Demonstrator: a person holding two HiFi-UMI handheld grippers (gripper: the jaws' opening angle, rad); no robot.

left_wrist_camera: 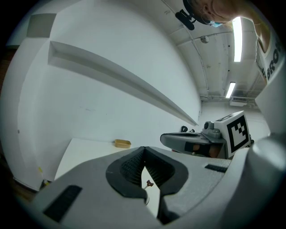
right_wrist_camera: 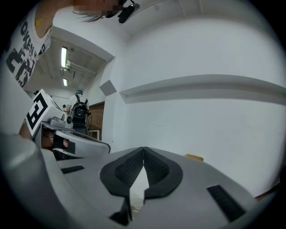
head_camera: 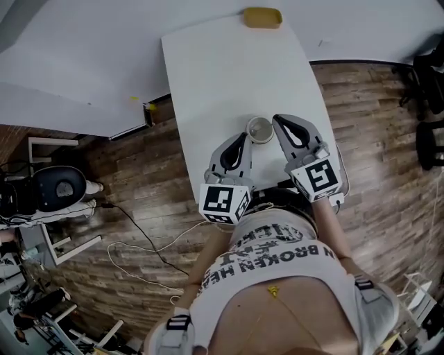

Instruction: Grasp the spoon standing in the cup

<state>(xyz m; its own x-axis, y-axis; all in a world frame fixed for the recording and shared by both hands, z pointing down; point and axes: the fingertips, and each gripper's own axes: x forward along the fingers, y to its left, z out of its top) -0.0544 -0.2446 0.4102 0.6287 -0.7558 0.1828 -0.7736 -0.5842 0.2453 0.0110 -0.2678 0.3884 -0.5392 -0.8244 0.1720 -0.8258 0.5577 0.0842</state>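
Note:
A pale cup stands on the white table near its front end, between my two grippers. The spoon in it is too small to make out in the head view. In the left gripper view a thin stick with a small brown top, the spoon handle, shows through the gap behind the jaw tips. My left gripper is just left of the cup, shut and empty. On the cup's right side sits my right gripper, also shut with nothing in it. Both point along the table.
A flat yellow thing lies at the table's far end by the white wall. Wooden floor runs along both long sides of the table, with a cable and a chair at the left.

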